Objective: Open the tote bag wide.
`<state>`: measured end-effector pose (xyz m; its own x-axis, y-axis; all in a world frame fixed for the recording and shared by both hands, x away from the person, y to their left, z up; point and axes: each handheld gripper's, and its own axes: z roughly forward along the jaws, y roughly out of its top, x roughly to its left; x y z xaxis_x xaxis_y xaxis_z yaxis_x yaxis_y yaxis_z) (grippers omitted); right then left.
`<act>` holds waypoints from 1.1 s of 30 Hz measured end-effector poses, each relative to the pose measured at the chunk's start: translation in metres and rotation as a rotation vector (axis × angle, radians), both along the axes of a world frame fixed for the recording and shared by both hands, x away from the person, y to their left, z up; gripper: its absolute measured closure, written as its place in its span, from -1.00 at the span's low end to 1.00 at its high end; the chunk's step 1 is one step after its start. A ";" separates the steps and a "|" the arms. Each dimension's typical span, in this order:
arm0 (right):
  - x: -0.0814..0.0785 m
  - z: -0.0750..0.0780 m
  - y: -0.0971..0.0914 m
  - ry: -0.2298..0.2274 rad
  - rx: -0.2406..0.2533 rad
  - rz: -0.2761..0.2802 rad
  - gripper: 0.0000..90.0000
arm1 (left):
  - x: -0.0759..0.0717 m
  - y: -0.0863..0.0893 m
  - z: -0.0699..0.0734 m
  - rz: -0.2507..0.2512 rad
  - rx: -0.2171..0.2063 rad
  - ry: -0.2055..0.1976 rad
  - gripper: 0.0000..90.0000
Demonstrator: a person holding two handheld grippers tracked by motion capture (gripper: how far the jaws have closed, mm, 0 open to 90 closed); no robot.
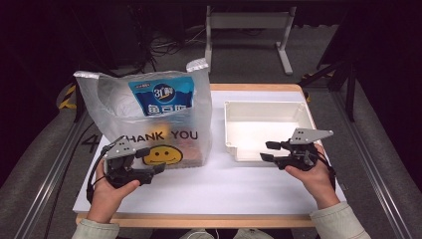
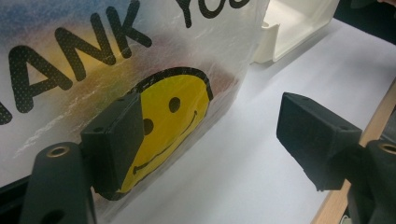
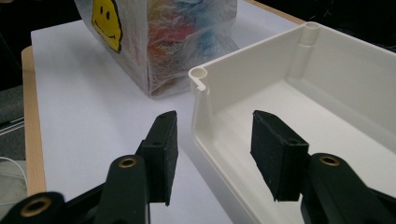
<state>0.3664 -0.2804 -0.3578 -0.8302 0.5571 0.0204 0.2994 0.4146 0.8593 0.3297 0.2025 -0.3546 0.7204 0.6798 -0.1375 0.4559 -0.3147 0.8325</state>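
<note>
While both grippers' jaws gape wide, empty: one plastic bag (image 1: pixel 154 117), one white tray (image 1: pixel 263 124) on table (image 1: pixel 209 191).

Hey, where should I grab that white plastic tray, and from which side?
Grip the white tray by its near-left wall, coming from the person's side. The right claw is open with its jaws already astride that thin upright wall, one inside and one outside, so closing there would likely hold.

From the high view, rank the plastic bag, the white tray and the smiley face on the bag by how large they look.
1. Plastic bag, largest.
2. White tray, somewhat smaller.
3. Smiley face, clearly smallest.
</note>
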 end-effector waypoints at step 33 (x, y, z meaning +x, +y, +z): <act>-0.002 -0.002 0.014 -0.001 -0.018 0.028 0.05 | -0.012 0.081 0.044 0.320 -0.020 -0.045 -0.69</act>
